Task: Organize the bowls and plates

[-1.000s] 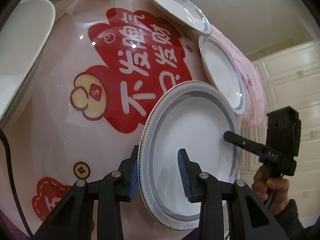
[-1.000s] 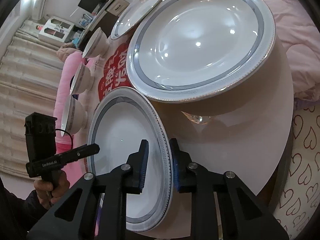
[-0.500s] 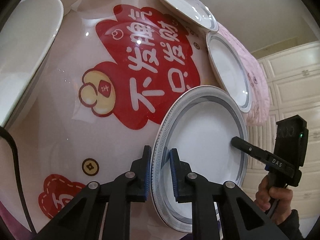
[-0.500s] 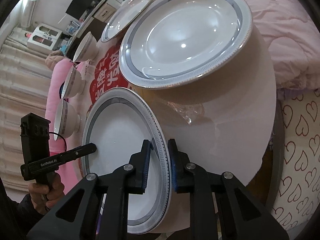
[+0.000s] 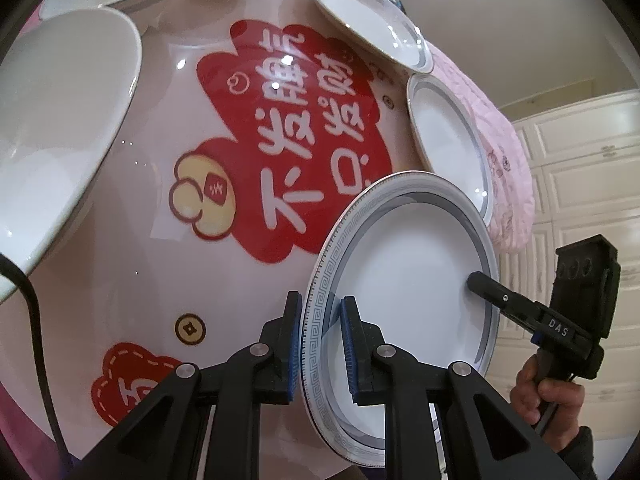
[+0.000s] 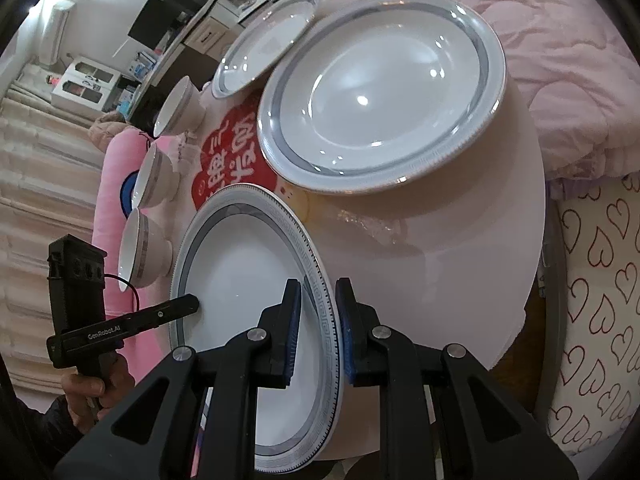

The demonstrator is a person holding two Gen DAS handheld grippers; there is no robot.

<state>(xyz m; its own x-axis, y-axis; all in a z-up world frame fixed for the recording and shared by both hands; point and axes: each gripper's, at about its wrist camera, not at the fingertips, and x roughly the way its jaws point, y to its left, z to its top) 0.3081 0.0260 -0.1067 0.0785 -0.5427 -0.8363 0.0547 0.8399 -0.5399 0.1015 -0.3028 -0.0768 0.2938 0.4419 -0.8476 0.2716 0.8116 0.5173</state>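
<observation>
Both grippers are clamping one plate (image 5: 408,280): the left gripper (image 5: 320,344) is pinching its near rim, and the right gripper (image 6: 318,336) is pinching the opposite rim, jaws narrow on each side with the blue pads pressing the patterned border. The plate is sitting at the near edge of the round table (image 6: 460,272), just beside a larger plate (image 6: 380,92); a third plate (image 6: 266,42) and three bowls (image 6: 144,248) are lying farther along the table (none stacked yet).

Risks from here, as judged:
- Rim grips are shallow; glazed ceramic is likely sliding out of the pads if either hand is tilting or lifting ahead of the other.
- Uneven pulling between the hands is liable to twist the plate free.
- Travel toward the larger plate is risking a rim-to-rim knock, chipping either.
- Proximity to the table edge is leaving little margin for a drop.
</observation>
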